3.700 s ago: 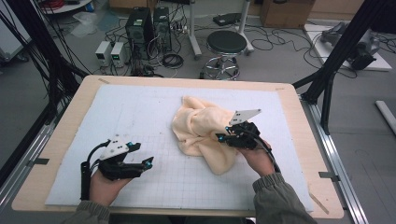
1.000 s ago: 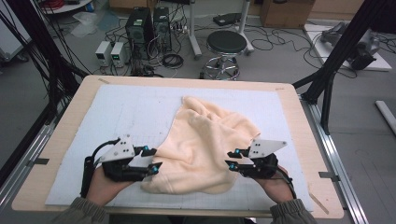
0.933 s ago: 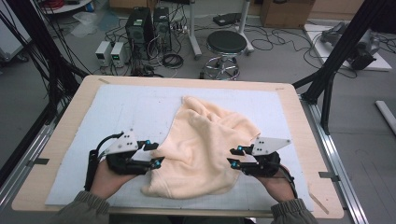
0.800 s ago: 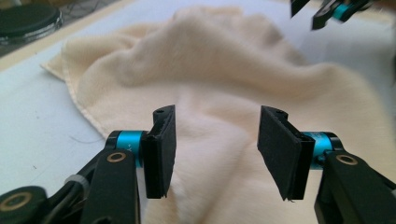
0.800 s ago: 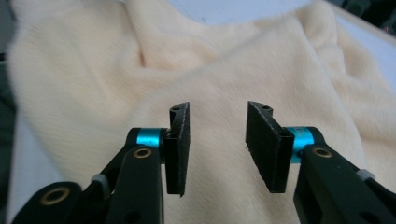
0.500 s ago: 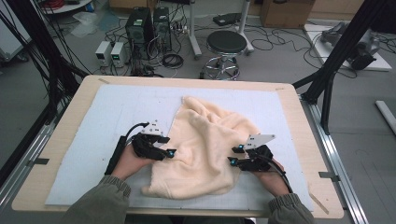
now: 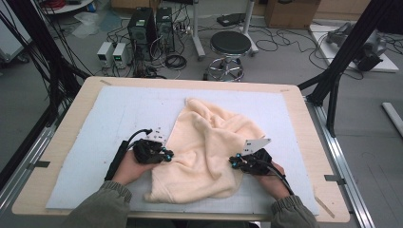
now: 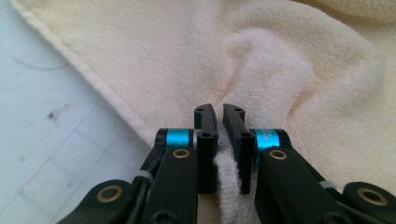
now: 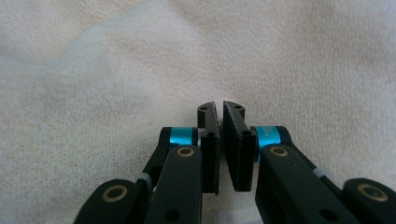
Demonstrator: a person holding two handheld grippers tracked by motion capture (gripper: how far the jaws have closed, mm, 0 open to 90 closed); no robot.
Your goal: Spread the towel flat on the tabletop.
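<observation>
Fluffy cream towel (image 7: pixel 209 152) rumpled mid-mat on the pale gridded table (image 7: pixel 85 142), left gripper (image 8: pixel 219 114) just clamped on a soft fold at its edge, right gripper (image 9: pixel 219 112) just pinched into plush pile.

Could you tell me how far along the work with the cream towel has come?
Done: the cream towel lies partly spread on the white mat. In hand: the left gripper pinches a fold at its left edge; the right gripper is shut at its right side. Left: it is still rumpled, unfolded.
</observation>
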